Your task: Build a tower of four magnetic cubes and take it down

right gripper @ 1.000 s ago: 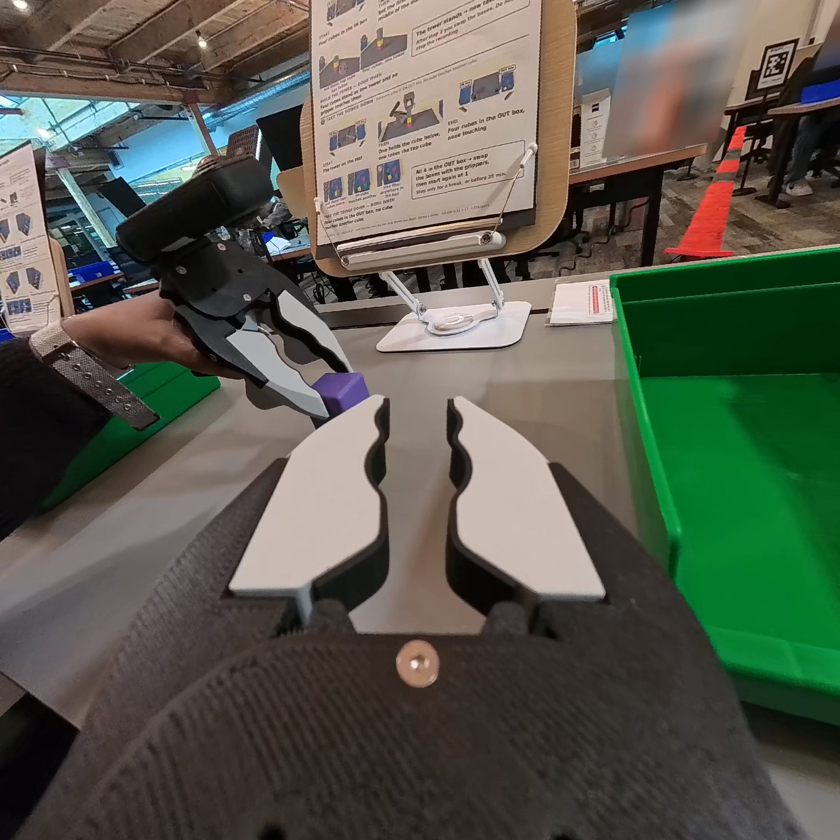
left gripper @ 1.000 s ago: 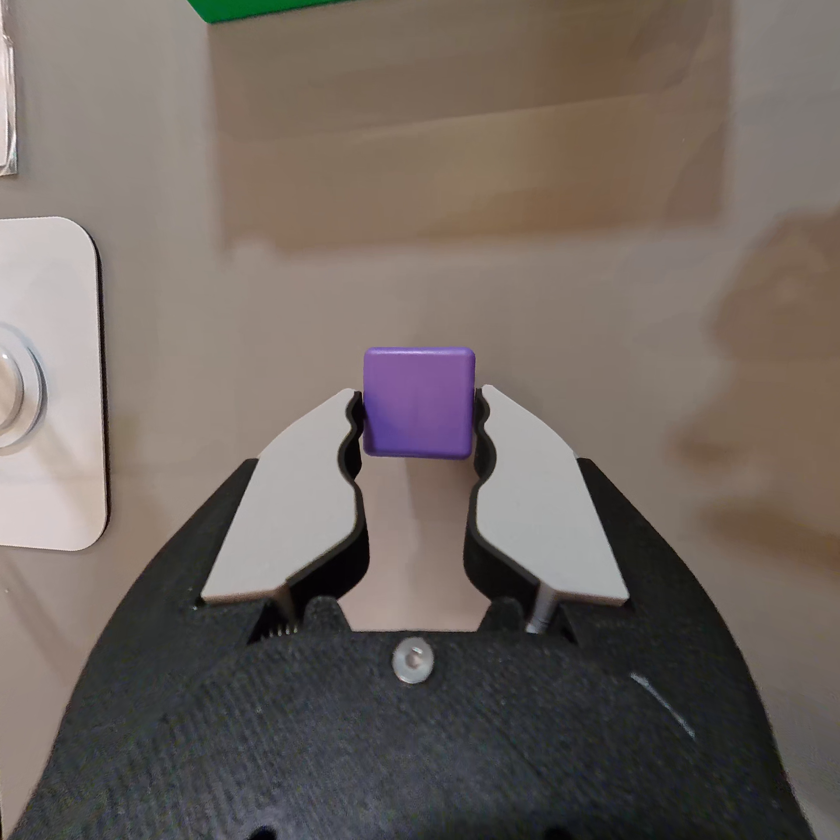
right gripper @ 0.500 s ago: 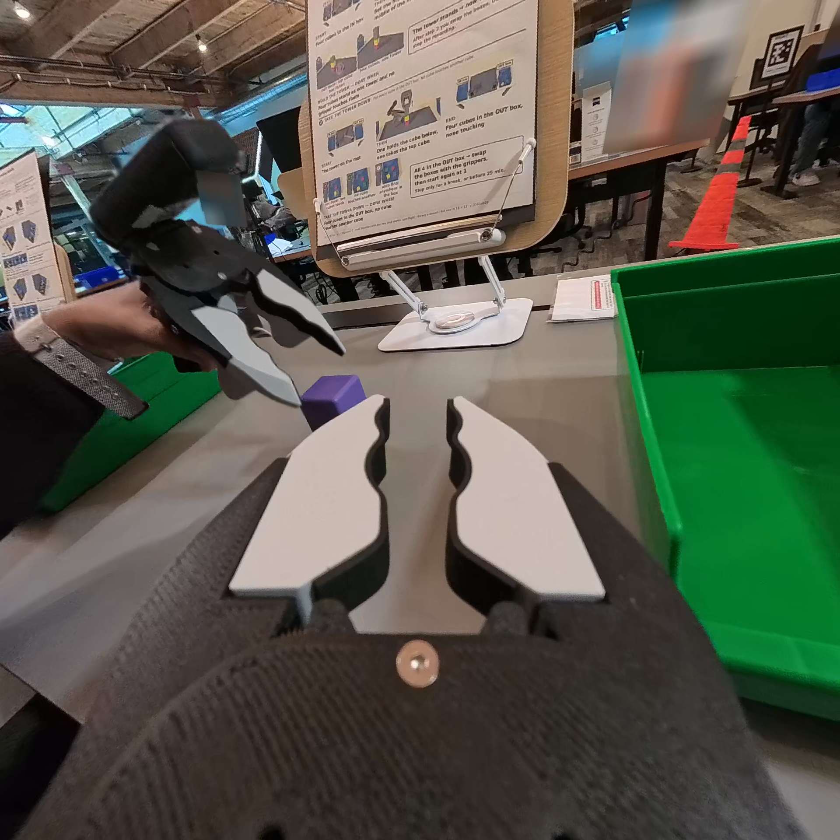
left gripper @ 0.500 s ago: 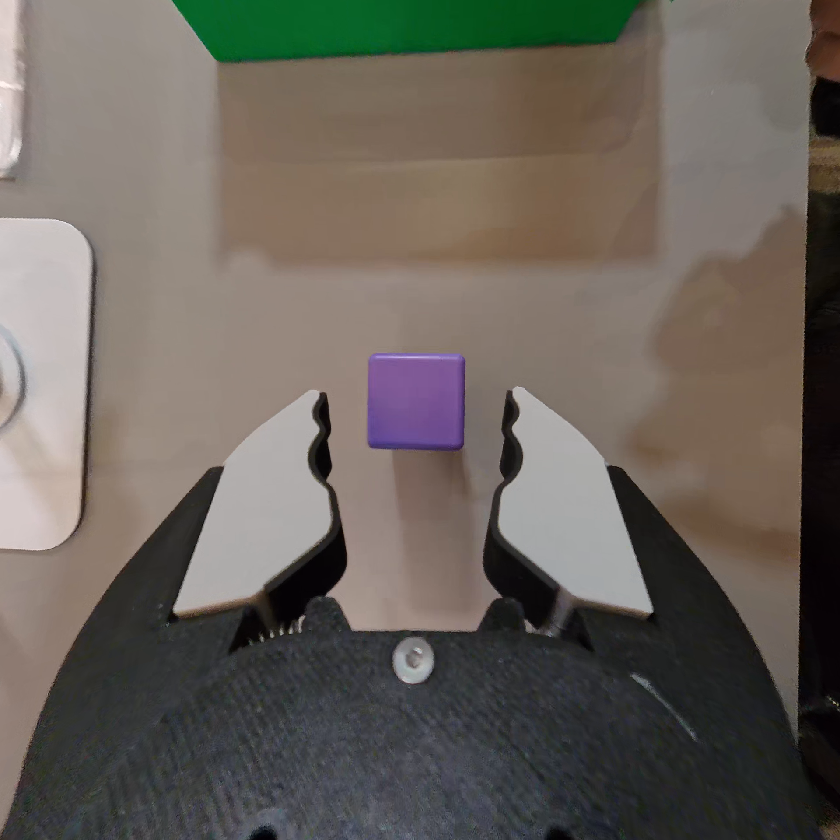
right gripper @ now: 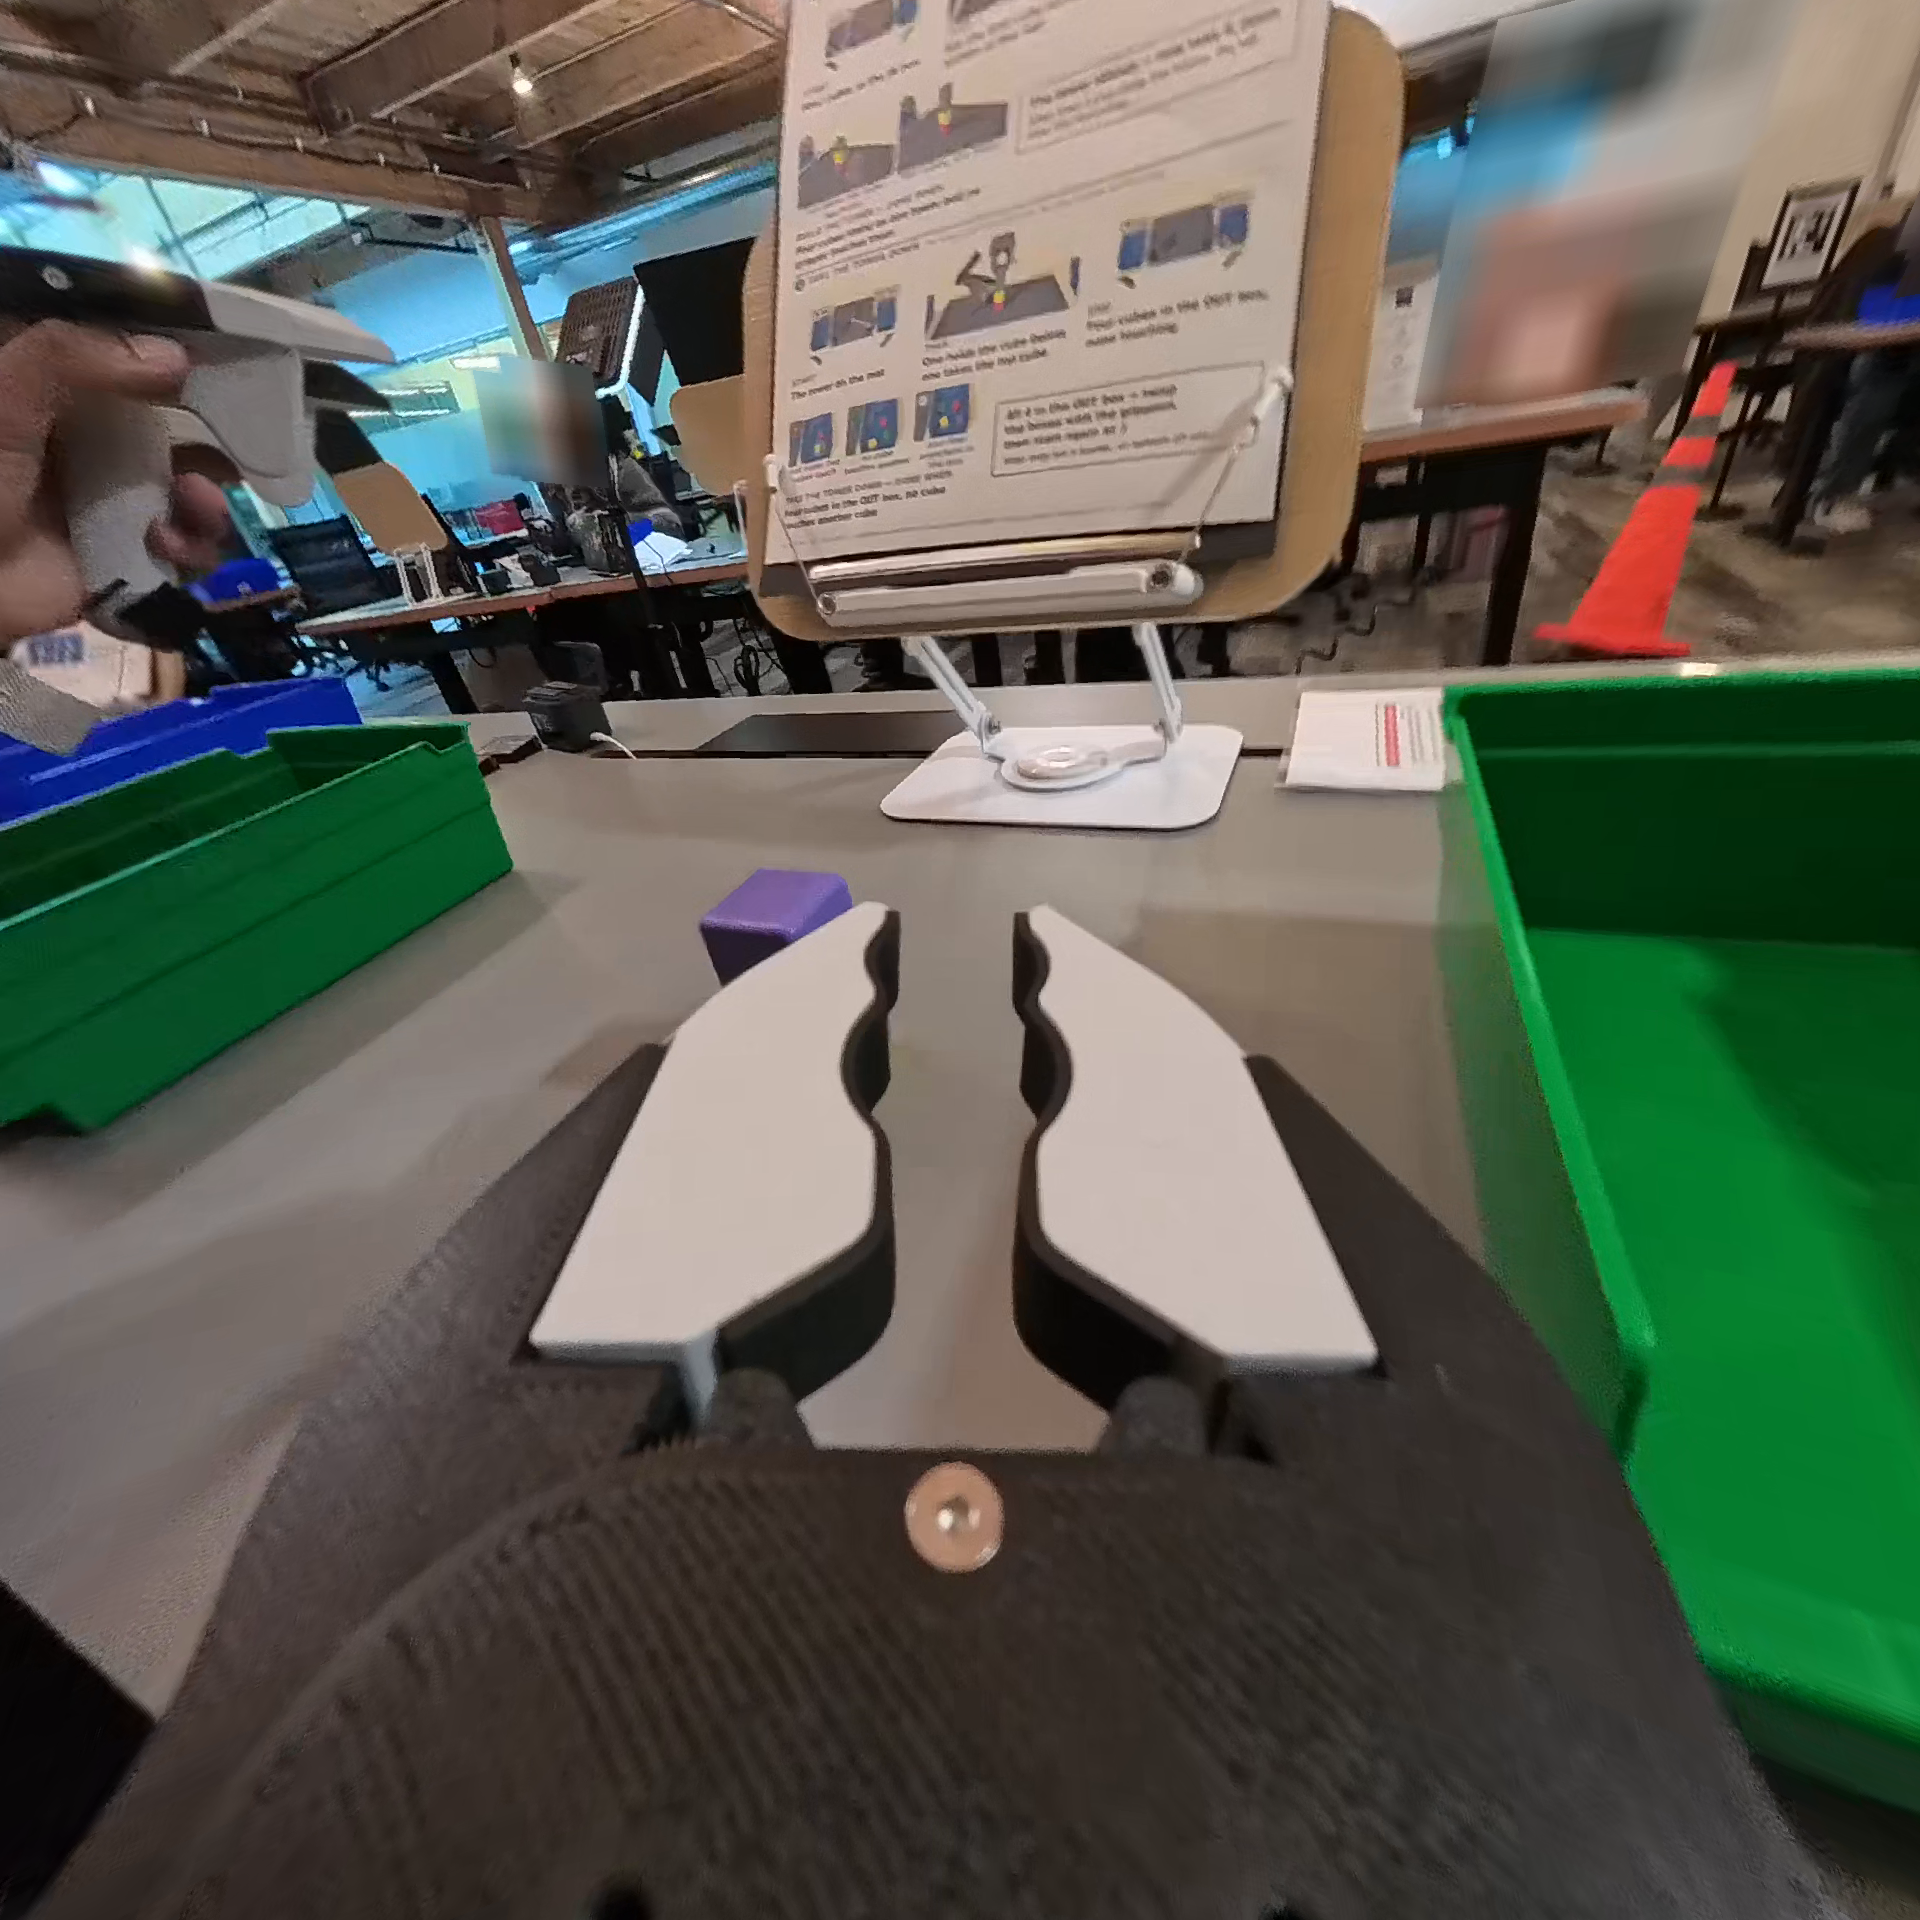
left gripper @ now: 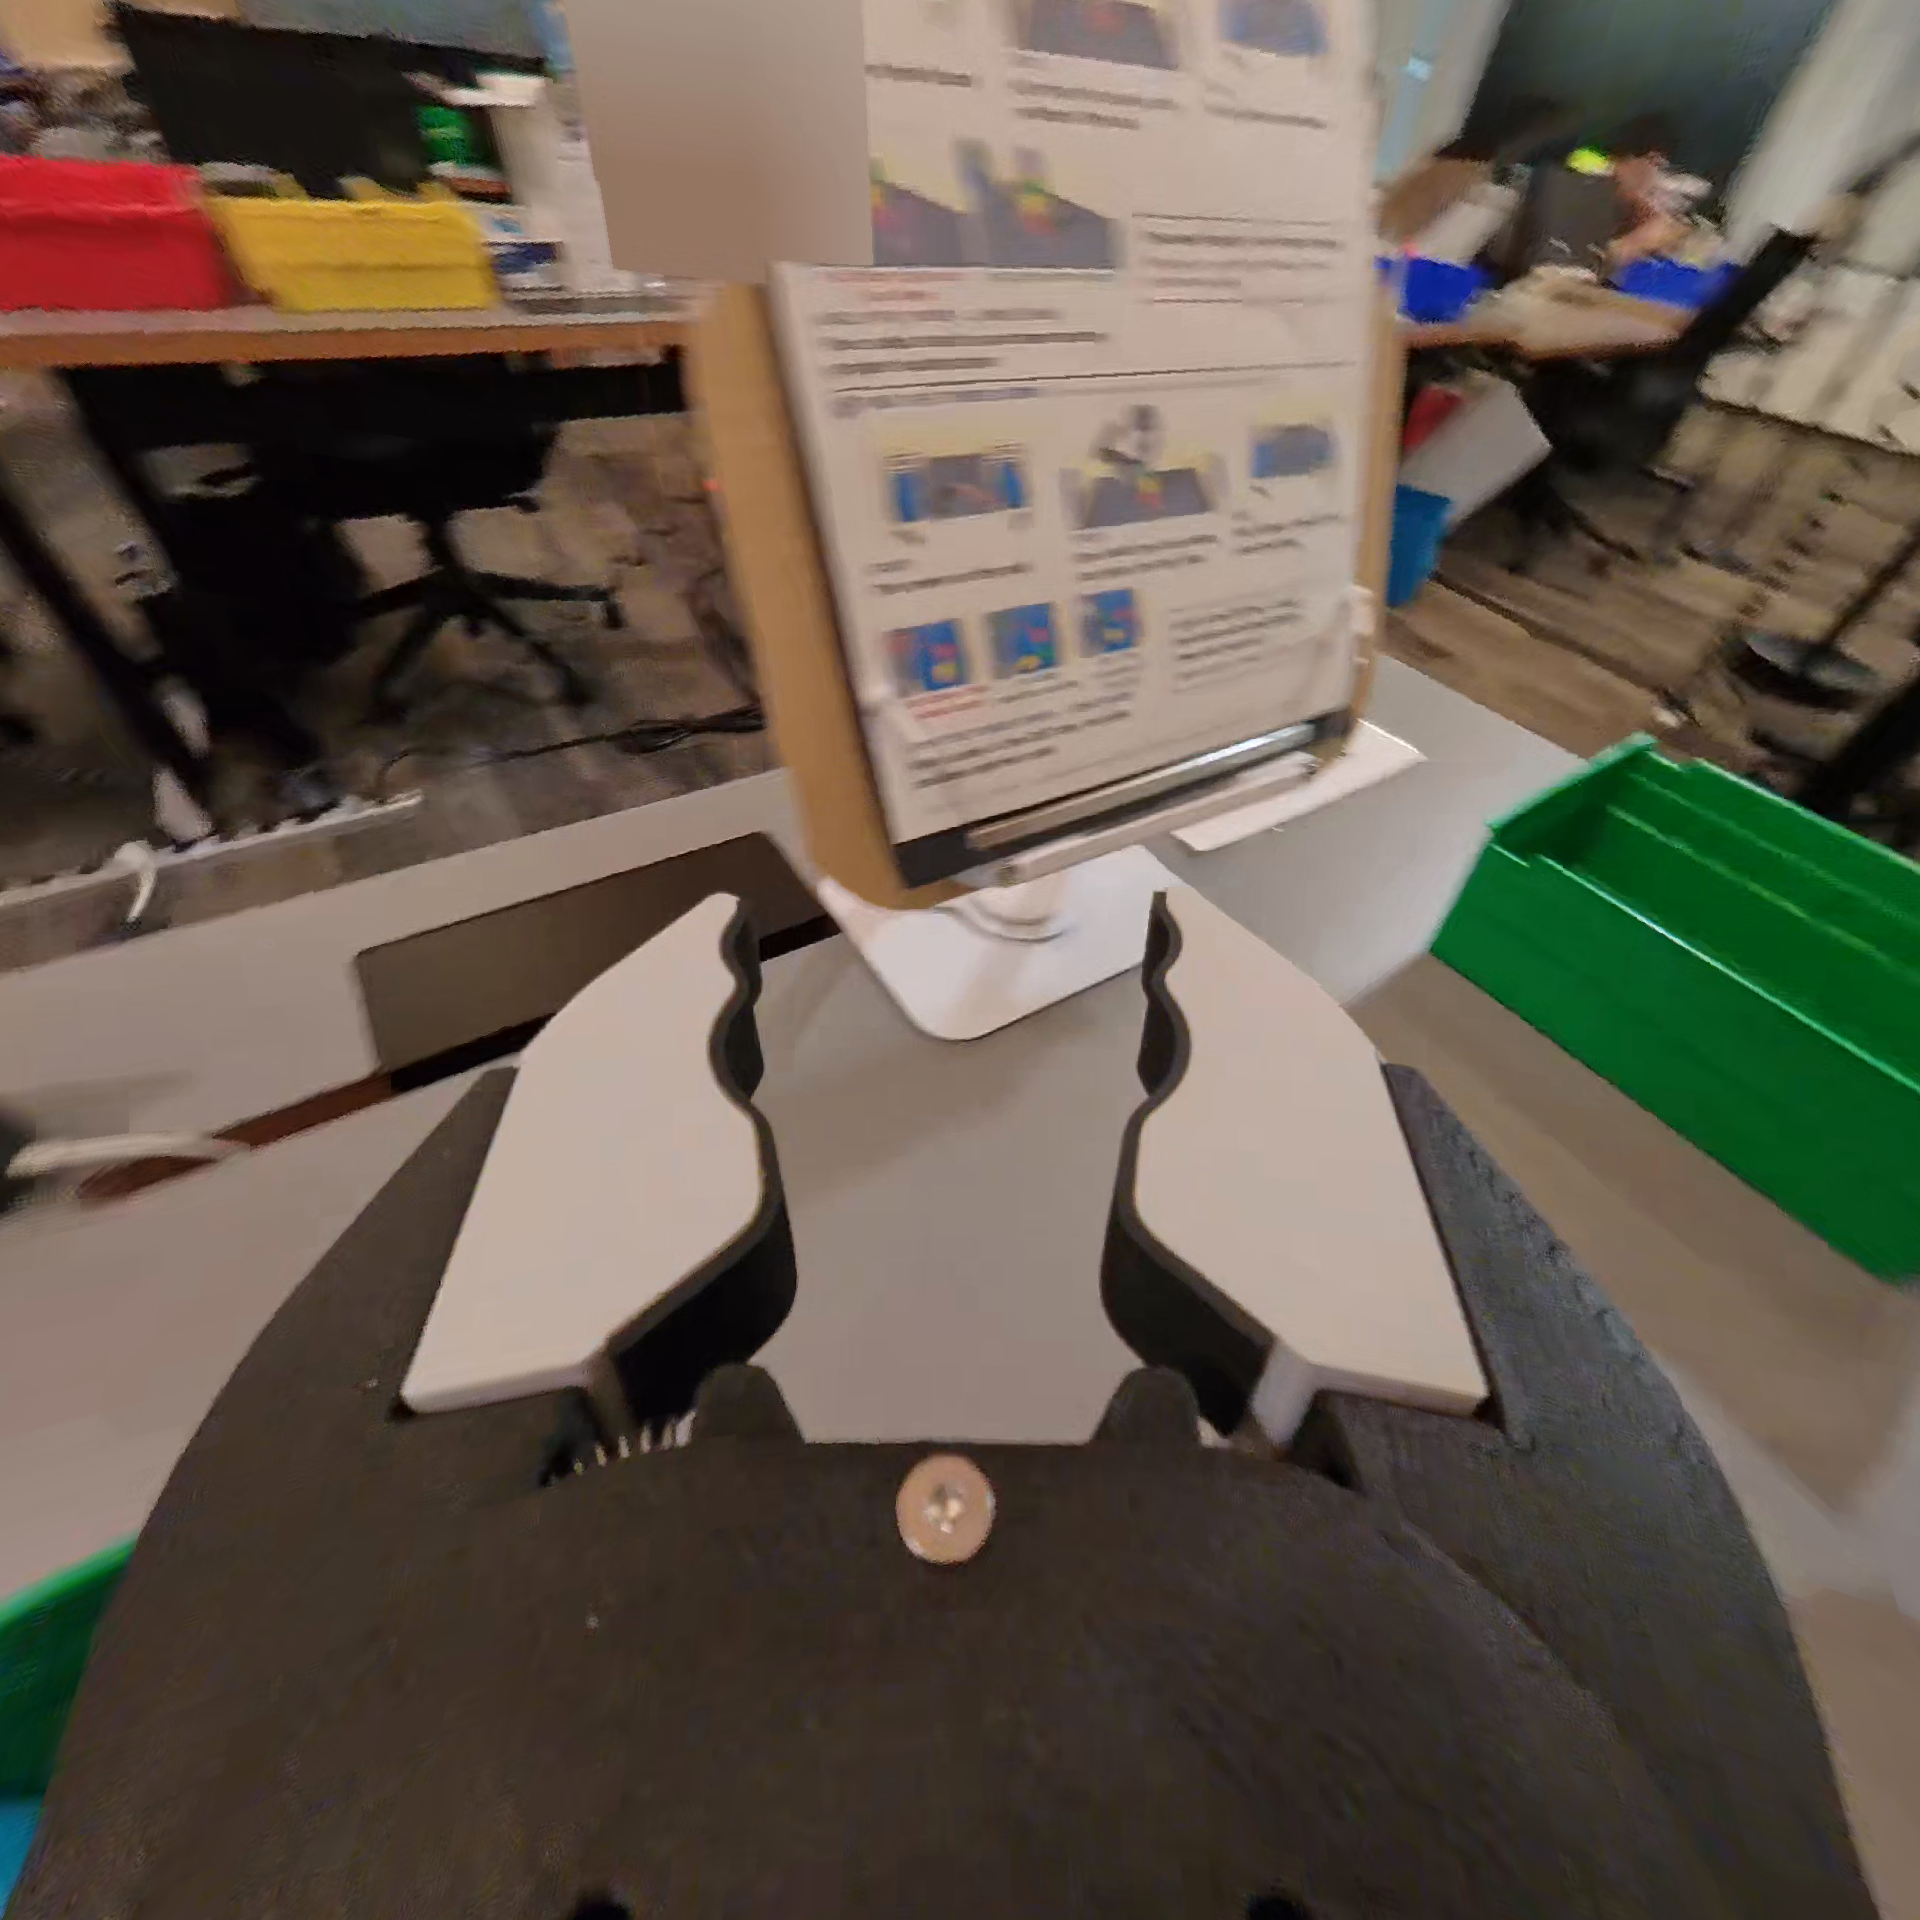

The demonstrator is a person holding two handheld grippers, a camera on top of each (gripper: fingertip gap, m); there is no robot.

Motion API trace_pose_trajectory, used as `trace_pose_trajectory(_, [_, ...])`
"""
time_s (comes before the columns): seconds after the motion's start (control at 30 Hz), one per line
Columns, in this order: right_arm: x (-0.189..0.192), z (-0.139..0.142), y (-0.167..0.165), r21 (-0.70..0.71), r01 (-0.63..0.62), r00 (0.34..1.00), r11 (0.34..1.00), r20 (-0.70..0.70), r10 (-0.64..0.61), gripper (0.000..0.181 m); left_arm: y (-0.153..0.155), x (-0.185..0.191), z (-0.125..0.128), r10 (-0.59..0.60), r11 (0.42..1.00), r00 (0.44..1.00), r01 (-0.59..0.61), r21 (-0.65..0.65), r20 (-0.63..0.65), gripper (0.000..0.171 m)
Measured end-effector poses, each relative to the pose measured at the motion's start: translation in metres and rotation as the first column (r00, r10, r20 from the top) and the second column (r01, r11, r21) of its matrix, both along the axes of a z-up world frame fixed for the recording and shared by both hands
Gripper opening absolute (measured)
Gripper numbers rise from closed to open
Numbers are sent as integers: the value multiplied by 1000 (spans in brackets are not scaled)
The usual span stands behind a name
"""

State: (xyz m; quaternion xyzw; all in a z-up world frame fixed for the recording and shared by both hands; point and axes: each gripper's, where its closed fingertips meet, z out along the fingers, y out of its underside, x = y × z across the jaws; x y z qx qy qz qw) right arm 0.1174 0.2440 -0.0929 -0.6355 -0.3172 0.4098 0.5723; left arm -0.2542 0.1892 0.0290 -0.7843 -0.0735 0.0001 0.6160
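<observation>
The left tool (left gripper: 948, 920) is held up off the grey bench (left gripper: 935, 1195), its two pale fingers (left gripper: 623, 1164) spread wide with nothing between them, pointed toward the white-footed document stand (left gripper: 997, 966) that carries a printed instruction sheet (left gripper: 1091, 520). From the right wrist view that same tool shows high at the far left, gripped in a hand (right gripper: 62, 468) well above the bench. The right tool (right gripper: 954, 914) sits low over the bench with its fingers drawn close but with a narrow gap left between them, pinching nothing. A small purple cube (right gripper: 774, 920) stands on the bench just beyond and beside the tip of that tool's left finger, partly hidden by it; whether the two touch I cannot tell. To the right of the right tool is a green bin (right gripper: 1714, 1091), and the part of its inside that shows is bare green floor. On the left side of the bench lies another green bin (right gripper: 239, 873), its inside hidden by the near wall, with a blue bin (right gripper: 177, 727) behind it. A white slip of paper (right gripper: 1366, 740) lies flat beside the stand's foot, near the right bin's back corner. Farther back in the room, red (left gripper: 99, 244) and yellow (left gripper: 353, 255) bins sit on another table; their contents are out of sight.
</observation>
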Motion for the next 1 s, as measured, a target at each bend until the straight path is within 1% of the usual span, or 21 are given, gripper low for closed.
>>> trace_pose_trajectory(0.07, [-8,3,-4,48,-15,1000,999,8,15,20,-22,-30,-9,91,996,995,-89,-31,48,72])
trace_pose_trajectory(0.13, [-17,3,-8,55,-46,999,997,10,46,20,-43,-51,-27,138,986,987,-129,-101,82,58])
trace_pose_trajectory(0.2, [-25,3,-10,42,-72,997,997,3,72,20,-60,-68,-45,187,973,975,-168,-156,118,54])
trace_pose_trajectory(0.33, [-36,12,-12,44,-94,994,995,-50,96,16,-86,-92,-78,258,948,952,-216,-235,166,55])
trace_pose_trajectory(0.47, [-46,18,-18,75,-123,989,990,-73,128,14,-110,-110,-126,337,895,916,-239,-377,217,58])
trace_pose_trajectory(0.57, [-56,14,-24,71,-158,985,985,-55,162,14,-123,-111,-163,366,851,889,-200,-486,274,62])
trace_pose_trajectory(0.67, [-63,12,-27,77,-177,983,981,-37,180,14,-137,-104,-192,374,779,884,-136,-612,280,69])
trace_pose_trajectory(0.77, [-66,11,-28,78,-184,982,980,-30,187,14,-147,-101,-202,376,728,893,-122,-674,245,71])
trace_pose_trajectory(0.9, [-67,9,-29,77,-190,981,979,-24,193,14,-156,-91,-218,361,669,899,-64,-741,248,71])
trace_pose_trajectory(0.97, [-67,9,-30,75,-193,980,978,-24,195,15,-162,-90,-229,367,620,903,-56,-783,225,71])
trace_pose_trajectory(1.0, [-67,9,-30,74,-194,980,978,-25,196,15,-165,-90,-235,370,595,905,-56,-802,211,76])
